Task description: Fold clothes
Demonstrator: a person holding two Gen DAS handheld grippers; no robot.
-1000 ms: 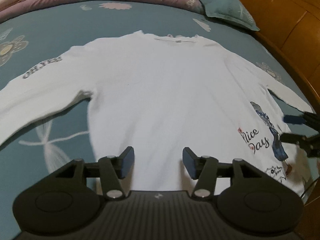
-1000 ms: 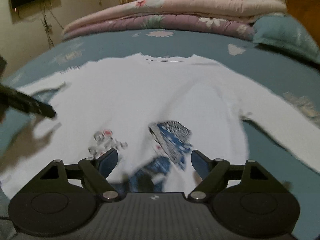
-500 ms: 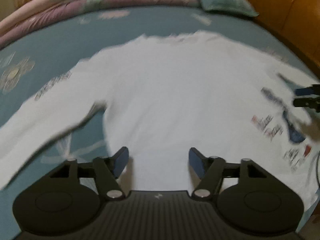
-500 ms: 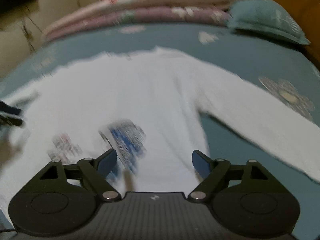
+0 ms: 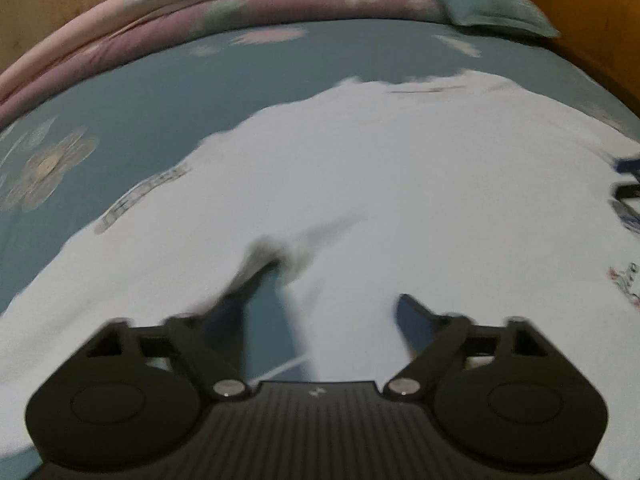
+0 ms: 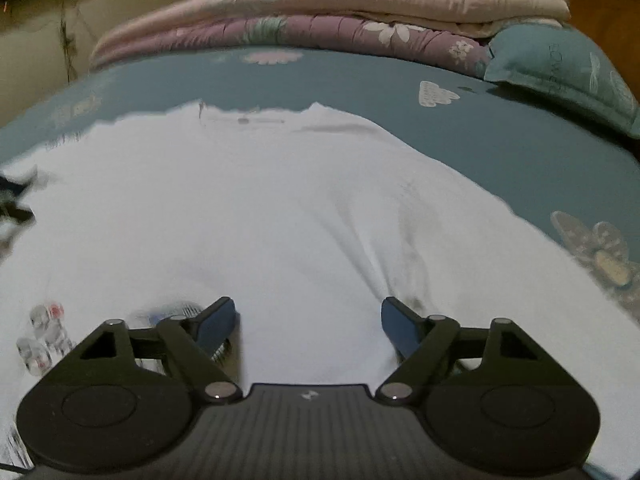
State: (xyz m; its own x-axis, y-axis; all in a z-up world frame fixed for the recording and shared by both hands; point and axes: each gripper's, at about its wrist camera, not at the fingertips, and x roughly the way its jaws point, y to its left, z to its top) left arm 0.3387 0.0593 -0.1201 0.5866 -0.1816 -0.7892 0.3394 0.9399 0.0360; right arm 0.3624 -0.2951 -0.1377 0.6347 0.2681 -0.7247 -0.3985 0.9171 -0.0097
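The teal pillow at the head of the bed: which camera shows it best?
The right wrist view. The pillow is large and fairly sharp there, its print visible, beside the folded quilts. In the left wrist view the pillow is smaller, blurred by motion, near the top edge.

Open blue bedsheet (image 6: pixel 500 152) around the white shirt (image 6: pixel 260 208); stacked quilts (image 6: pixel 320 12) and pillow (image 6: pixel 560 68) along the far edge.
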